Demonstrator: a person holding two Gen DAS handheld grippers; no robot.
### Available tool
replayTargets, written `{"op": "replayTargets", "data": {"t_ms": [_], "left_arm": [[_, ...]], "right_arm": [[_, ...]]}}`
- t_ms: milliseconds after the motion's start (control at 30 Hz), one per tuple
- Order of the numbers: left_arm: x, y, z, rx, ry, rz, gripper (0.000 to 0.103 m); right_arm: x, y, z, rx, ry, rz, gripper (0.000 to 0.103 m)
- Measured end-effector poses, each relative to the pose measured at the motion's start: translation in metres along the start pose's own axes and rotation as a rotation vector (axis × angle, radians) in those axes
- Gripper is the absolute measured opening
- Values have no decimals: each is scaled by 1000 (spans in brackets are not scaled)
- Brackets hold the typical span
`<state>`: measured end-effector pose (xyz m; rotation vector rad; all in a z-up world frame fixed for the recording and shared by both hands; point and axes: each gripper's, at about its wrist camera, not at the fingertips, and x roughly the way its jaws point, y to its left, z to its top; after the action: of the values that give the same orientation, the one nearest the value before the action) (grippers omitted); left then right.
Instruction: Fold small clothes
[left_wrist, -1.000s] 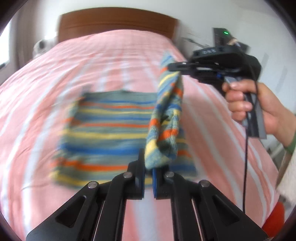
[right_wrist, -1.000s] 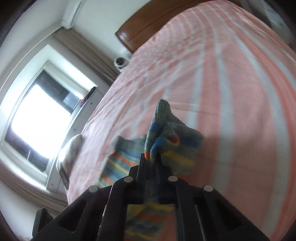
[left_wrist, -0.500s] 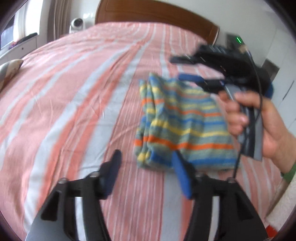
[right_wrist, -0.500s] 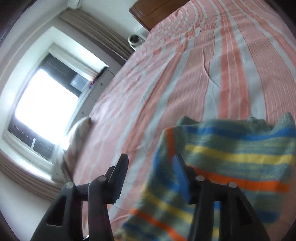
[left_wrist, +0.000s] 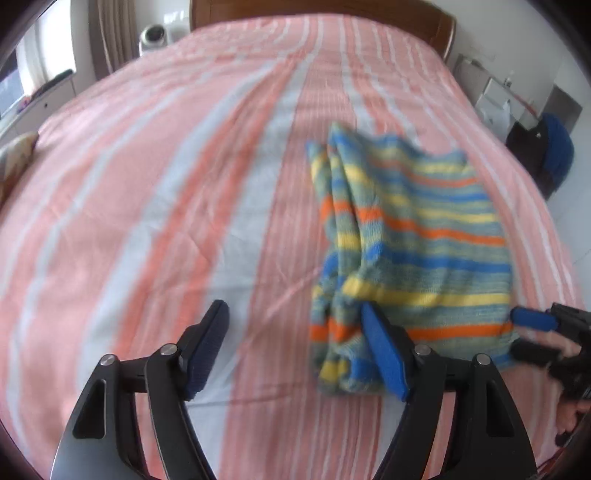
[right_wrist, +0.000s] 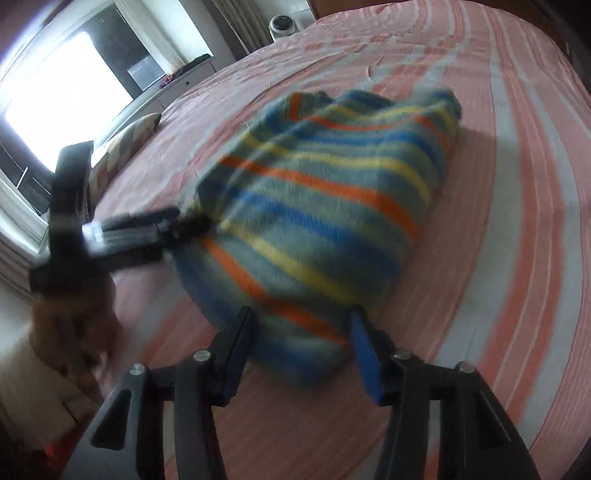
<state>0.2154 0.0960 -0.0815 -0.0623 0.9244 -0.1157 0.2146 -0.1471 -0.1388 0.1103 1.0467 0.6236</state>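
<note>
- Striped knit garment (left_wrist: 410, 236) lies folded on the pink-and-white striped bed cover (left_wrist: 184, 184), to the right of the left wrist view's centre, with bunched folds along its left edge and a flatter panel to the right.
- Left gripper (left_wrist: 295, 343) has its jaws spread wide and holding nothing; its right blue pad (left_wrist: 384, 354) overlaps the garment's near left corner in the picture, though whether it touches the cloth cannot be told. A second ago these jaws were pinched on a hanging corner of the garment; half a second ago they were already apart.
- Right gripper (right_wrist: 301, 347) also has its jaws wide apart and empty, low at the garment's near edge (right_wrist: 317, 221). A second ago it was clamped on a lifted bundle of the cloth.
- In the left wrist view the right gripper (left_wrist: 532, 332) now shows at the garment's near right corner, lower than half a second ago, when it stood above the far edge.
- Garment has gone from partly raised and draped to lying down in a doubled-over shape.
- Wooden headboard (left_wrist: 332, 11) stands at the far end of the bed; a pillow (right_wrist: 125, 144) lies near the window side.
</note>
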Motion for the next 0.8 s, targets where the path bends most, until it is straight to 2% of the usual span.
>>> {"op": "replayTargets", "data": {"t_ms": [33,67,100,133,200,233,333,400,433,467,500,533,567,600,633,700,733,800], "left_arm": [[-6,3,4,-2,-15,-30,86],[-5,5,11,-8,-22,-75,94],[-2,5,20,-10,-20,-126,96],[2,4,28,-7,-6,-162,96],[23,-5,43,20,58,-216,96],[32,-10,47,40,88,-219,96],[64,-21,55,81,161,-176,97],[75,-22,59,69,166,-171,99],[75,-23,60,61,156,-166,99],[75,-24,60,56,151,-156,90],[76,-28,58,67,146,-138,74],[76,-32,57,83,147,-149,35],[75,-39,54,95,149,-161,24],[73,-44,56,107,126,-133,20],[71,-48,55,120,107,-115,18],[59,-51,53,125,64,-93,16],[51,-50,53,119,43,-98,15],[29,-47,56,103,-3,-115,14]], "right_arm": [[-13,-4,1,36,-49,27,55],[-23,-10,5,66,-95,42,66],[-33,-18,10,103,-154,37,77],[-38,-28,16,135,-191,27,81],[-33,-45,31,201,-204,23,81],[-25,-56,39,248,-198,41,81],[1,-79,52,334,-162,109,81],[24,-82,59,359,-134,118,80],[36,-82,63,366,-132,120,74],[42,-81,66,365,-143,115,67],[47,-76,70,360,-144,106,50],[53,-66,73,340,-130,55,29],[54,-60,77,307,-130,-4,28],[53,-46,82,251,-137,-73,26],[51,-26,83,147,-147,-190,24],[47,6,82,2,-174,-330,23],[42,21,81,-60,-202,-384,23],[31,38,80,-109,-250,-416,22]]}}
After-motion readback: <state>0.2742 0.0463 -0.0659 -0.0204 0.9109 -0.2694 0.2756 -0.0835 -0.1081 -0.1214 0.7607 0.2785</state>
